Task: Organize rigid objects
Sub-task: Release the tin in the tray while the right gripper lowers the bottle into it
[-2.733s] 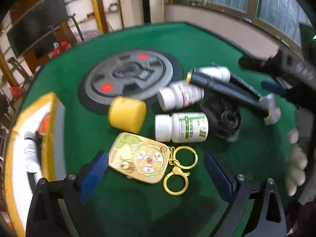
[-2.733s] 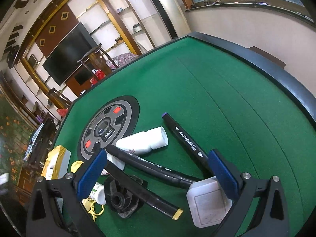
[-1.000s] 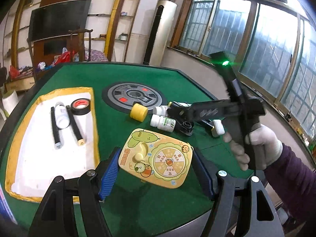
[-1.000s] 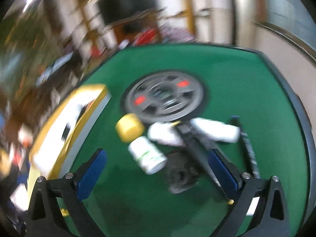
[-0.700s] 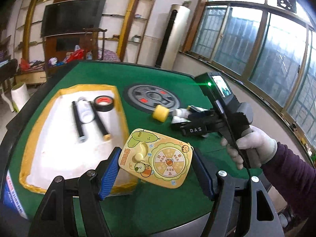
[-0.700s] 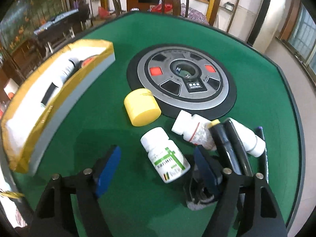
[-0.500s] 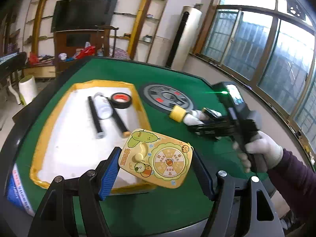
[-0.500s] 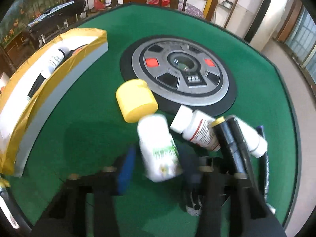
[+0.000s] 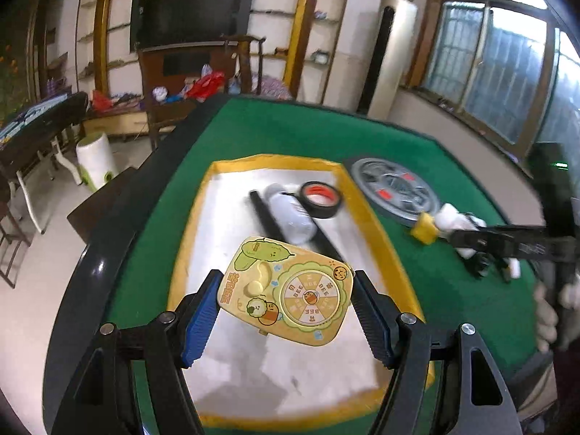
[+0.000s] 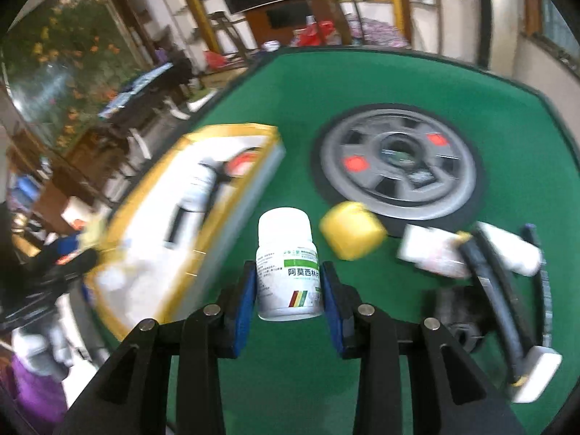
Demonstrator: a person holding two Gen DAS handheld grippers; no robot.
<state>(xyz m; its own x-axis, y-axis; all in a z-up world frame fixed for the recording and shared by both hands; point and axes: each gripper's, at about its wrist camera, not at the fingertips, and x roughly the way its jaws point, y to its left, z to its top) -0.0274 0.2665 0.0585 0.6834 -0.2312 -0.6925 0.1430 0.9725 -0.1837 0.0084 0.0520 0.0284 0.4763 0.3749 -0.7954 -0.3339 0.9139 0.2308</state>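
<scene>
My left gripper [image 9: 284, 308] is shut on a flat yellow cartoon toy [image 9: 286, 290] and holds it above the white, yellow-rimmed tray [image 9: 224, 217]. The tray holds a black tape roll [image 9: 320, 199], a white bottle [image 9: 290, 214] and black markers [image 9: 266, 217]. My right gripper [image 10: 288, 286] is shut on a white pill bottle [image 10: 286, 272] with a green label, lifted above the green table [image 10: 398, 87] beside the tray [image 10: 217, 246]. The right gripper also shows in the left wrist view [image 9: 507, 244].
On the felt lie a yellow cap [image 10: 351, 230], two more white bottles [image 10: 431, 250], black markers [image 10: 496, 290], a black part [image 10: 460, 311] and a white square piece [image 10: 536, 373]. A grey round disc [image 10: 398, 159] sits at the table's middle. Chairs and furniture stand beyond the table's left edge.
My left gripper has carried the yellow toy leftward to above the tray. My right gripper has closed on the green-label pill bottle and lifted it off the felt.
</scene>
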